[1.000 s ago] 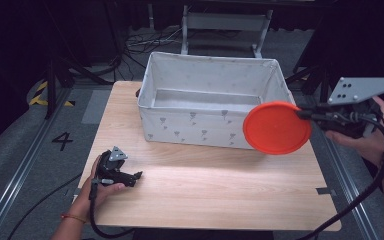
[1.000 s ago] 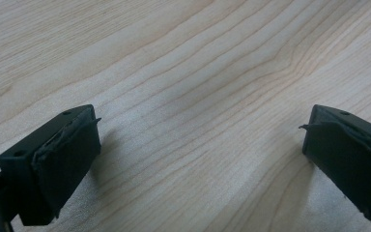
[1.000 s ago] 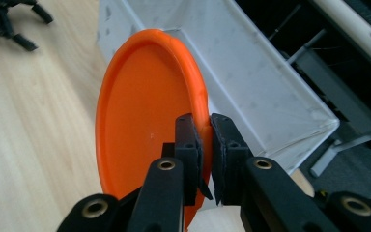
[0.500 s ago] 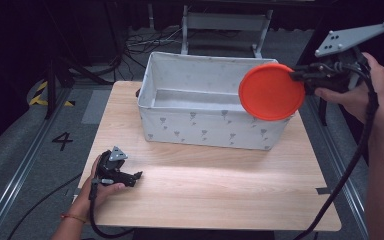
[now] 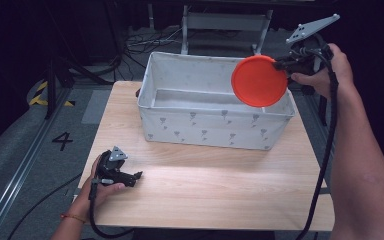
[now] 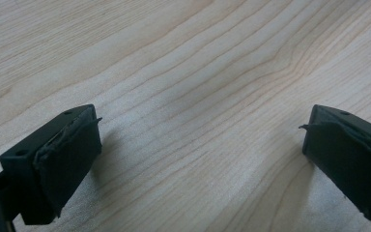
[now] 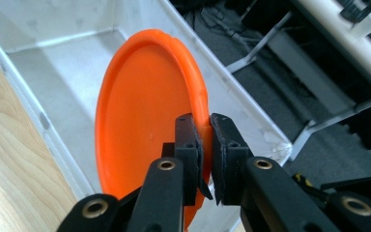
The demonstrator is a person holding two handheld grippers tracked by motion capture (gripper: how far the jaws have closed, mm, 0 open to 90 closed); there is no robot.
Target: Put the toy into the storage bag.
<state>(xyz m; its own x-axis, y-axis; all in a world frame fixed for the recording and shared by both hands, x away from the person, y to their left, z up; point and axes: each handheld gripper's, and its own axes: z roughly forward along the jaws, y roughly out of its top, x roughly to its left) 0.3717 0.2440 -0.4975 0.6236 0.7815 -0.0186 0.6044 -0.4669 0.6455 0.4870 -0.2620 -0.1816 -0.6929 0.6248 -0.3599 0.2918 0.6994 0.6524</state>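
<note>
Right tool (image 7: 203,145) clamps orange plate (image 5: 259,81) by rim, bin (image 5: 215,127) below; lower gently, then release. Left tool (image 6: 198,159) spread, idle on worktop (image 5: 220,185).

Your bin (image 5: 215,127) sits on the table's (image 5: 220,190) far half. Your right gripper (image 5: 280,64) holds the disc (image 5: 259,81) on edge above the bin's right end. Your left gripper (image 5: 136,176) rests near the table's front left.
</note>
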